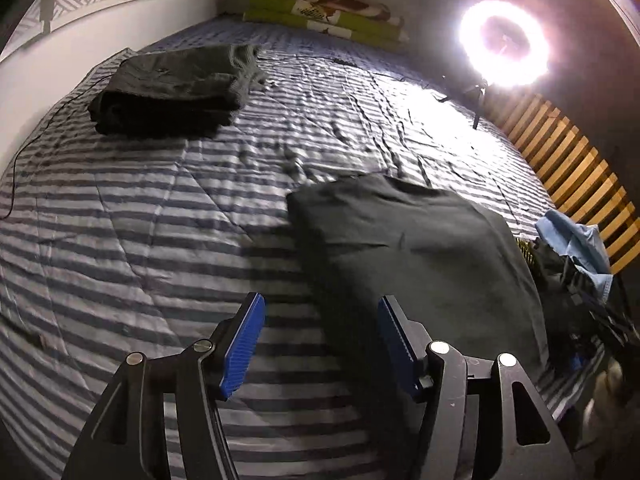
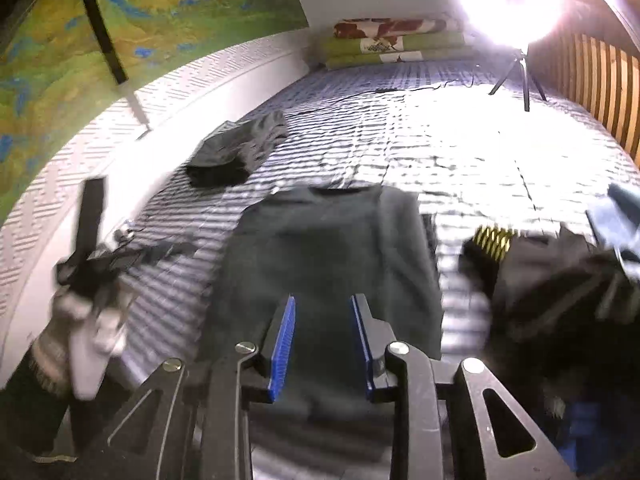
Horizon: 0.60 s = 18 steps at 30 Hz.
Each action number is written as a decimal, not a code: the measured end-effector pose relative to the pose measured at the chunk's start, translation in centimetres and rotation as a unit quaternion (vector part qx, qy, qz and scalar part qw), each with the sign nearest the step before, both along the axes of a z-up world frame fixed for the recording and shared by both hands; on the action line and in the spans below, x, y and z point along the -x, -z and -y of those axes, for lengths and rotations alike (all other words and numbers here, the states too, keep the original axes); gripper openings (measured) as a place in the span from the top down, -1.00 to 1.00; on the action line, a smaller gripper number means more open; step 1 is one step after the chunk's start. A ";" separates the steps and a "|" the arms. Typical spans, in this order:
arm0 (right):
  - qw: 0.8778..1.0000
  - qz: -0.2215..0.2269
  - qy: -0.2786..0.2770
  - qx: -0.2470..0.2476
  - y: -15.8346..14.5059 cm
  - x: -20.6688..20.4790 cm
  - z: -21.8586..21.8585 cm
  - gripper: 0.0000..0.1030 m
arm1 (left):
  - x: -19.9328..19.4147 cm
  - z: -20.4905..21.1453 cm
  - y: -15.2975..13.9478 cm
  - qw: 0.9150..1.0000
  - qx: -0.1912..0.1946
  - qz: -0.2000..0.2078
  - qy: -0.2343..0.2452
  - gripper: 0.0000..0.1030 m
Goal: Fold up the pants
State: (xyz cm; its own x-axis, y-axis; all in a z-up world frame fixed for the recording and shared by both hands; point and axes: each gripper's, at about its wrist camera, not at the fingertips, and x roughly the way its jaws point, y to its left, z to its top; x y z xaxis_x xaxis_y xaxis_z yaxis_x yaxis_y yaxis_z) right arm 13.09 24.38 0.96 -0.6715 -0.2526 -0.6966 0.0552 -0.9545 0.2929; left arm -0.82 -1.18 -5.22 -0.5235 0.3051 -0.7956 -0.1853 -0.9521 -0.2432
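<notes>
The folded dark pants [image 1: 412, 248] lie flat on the striped bedspread [image 1: 140, 240], in a rough rectangle with a few soft creases across the top layer. In the left wrist view they sit just ahead of the left claw [image 1: 320, 344], reaching toward its right-hand finger; in the right wrist view the same pants [image 2: 332, 248] spread out directly in front of the right claw [image 2: 323, 344].

The left claw's blue pads [image 1: 244, 344] stand well apart with nothing between them, above the striped cover at the pants' near left edge. The right claw's pads [image 2: 284, 344] are also apart, with a narrower gap, and nothing is gripped; dark cloth shows through the gap, but whether the pads touch it I cannot tell.

Beyond the pants, toward the wall, rests another folded dark garment [image 1: 172, 88], well apart from them. A ring light [image 1: 504, 46] on a small tripod stands on the bed's far side beside the slatted wooden headboard [image 1: 580, 184], and folded green-and-floral blankets [image 1: 324, 12] are stacked at the far end. To the right of the pants lies a heap of clothes [image 2: 560, 288], dark pieces with a light blue one [image 1: 576, 244] on top. In the right wrist view the other handheld device and a person's gloved hand [image 2: 88, 320] appear blurred, left of the pants.
</notes>
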 end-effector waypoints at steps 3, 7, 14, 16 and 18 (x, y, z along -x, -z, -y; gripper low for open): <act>1.000 0.007 -0.006 -0.014 1.6 3.3 1.0 0.46 | 0.0 -2.2 0.5 1.000 0.014 -0.005 -0.004 -0.31; 0.999 0.015 -0.014 -0.037 3.1 5.4 0.8 0.46 | 0.9 -4.8 1.7 0.999 0.049 0.002 0.011 -0.31; 0.997 0.071 -0.021 -0.022 6.8 7.9 -1.1 0.45 | 1.8 -6.3 4.6 0.995 0.094 0.031 0.026 -0.31; 0.996 0.070 -0.032 -0.048 6.6 8.1 -0.5 0.45 | 1.8 -6.7 5.1 0.993 0.105 0.030 0.033 -0.32; 0.995 0.065 -0.034 -0.063 6.4 8.2 -0.1 0.42 | 1.6 -6.8 5.3 0.993 0.110 0.022 0.037 -0.34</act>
State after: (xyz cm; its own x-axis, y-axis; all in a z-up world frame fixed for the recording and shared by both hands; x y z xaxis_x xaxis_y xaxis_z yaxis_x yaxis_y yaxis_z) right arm 4.89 24.46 -5.47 -0.5574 -0.2000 -0.8058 0.0905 -0.9794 0.1805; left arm -2.42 5.60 -10.47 -0.4688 0.1569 -0.8692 -0.2499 -0.9675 -0.0399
